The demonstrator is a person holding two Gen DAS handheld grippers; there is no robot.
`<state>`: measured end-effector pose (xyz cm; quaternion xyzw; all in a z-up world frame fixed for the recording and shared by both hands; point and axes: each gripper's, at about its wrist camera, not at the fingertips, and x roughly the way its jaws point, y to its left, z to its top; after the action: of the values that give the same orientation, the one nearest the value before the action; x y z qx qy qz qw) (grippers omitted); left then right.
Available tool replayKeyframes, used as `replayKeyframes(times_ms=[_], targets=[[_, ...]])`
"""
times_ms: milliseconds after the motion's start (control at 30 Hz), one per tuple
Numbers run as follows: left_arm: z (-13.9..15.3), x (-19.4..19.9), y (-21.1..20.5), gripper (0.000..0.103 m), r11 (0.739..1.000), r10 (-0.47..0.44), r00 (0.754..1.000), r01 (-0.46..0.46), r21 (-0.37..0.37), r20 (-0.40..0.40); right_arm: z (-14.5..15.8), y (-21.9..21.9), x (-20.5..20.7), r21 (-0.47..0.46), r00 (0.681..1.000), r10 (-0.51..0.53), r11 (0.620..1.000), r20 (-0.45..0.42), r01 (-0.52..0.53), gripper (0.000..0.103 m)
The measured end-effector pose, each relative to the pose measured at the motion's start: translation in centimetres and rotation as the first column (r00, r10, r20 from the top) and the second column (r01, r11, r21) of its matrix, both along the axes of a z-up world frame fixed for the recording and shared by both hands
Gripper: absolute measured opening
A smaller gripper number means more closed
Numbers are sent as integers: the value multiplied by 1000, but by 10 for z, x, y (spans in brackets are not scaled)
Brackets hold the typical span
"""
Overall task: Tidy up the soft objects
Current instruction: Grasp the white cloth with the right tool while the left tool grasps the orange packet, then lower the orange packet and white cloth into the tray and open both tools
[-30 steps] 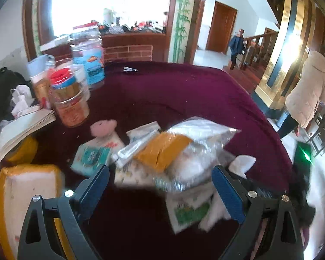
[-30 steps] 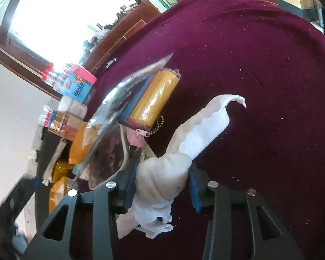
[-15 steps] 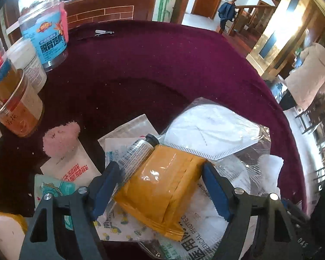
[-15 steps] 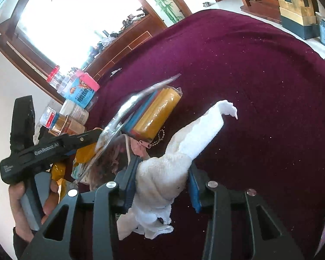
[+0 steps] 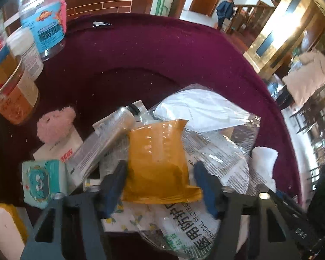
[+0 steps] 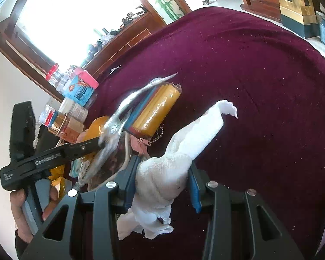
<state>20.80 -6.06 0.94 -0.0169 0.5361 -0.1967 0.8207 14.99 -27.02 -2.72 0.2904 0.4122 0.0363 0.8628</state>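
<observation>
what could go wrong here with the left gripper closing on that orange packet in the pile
1. The left gripper has just been closing around the orange packet, which lies on a clear mask bag; a pad may snag that film and drag the bag along.
2. The tube leans against the packet and could roll away when the packet lifts.
3. The right gripper pinches the white towel with a loose tail that may catch on the pile.

surface: maroon tablecloth (image 5: 162, 60) | on it: jars (image 5: 43, 32), packet pile (image 5: 158, 151)

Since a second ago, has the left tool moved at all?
Yes. The left gripper came down and forward toward the yellow packet, away from the blue-label jar; its jaws have been closing around the packet.
</observation>
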Motion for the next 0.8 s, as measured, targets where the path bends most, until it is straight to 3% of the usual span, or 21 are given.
replayKeyframes(times_ms=[100, 367, 433, 567, 700, 800], targets=[[4, -11, 8, 45, 999, 8, 1000, -9, -45, -12, 1, 2, 0, -4, 1000, 4, 1000, 6, -4, 40], [24, -50, 25, 44, 994, 68, 996, -63, -89, 54, 2, 2, -1, -15, 1000, 0, 1000, 17, 0, 40], [33, -63, 30, 44, 993, 92, 991, -85, -77, 98, 7, 3, -4, -32, 999, 0, 999, 47, 2, 40], [54, -93, 47, 44, 985, 128, 983, -111, -131, 130, 22, 14, -12, -75, 989, 54, 996, 137, -44, 40], [74, -122, 74, 44, 978, 170, 966, -142, -152, 193, 40, 38, -23, -96, 955, 161, 985, 248, -141, 40], [85, -149, 98, 44, 971, 210, 951, -176, -163, 227, 48, 65, -31, -119, 905, 296, 955, 304, -272, 40]])
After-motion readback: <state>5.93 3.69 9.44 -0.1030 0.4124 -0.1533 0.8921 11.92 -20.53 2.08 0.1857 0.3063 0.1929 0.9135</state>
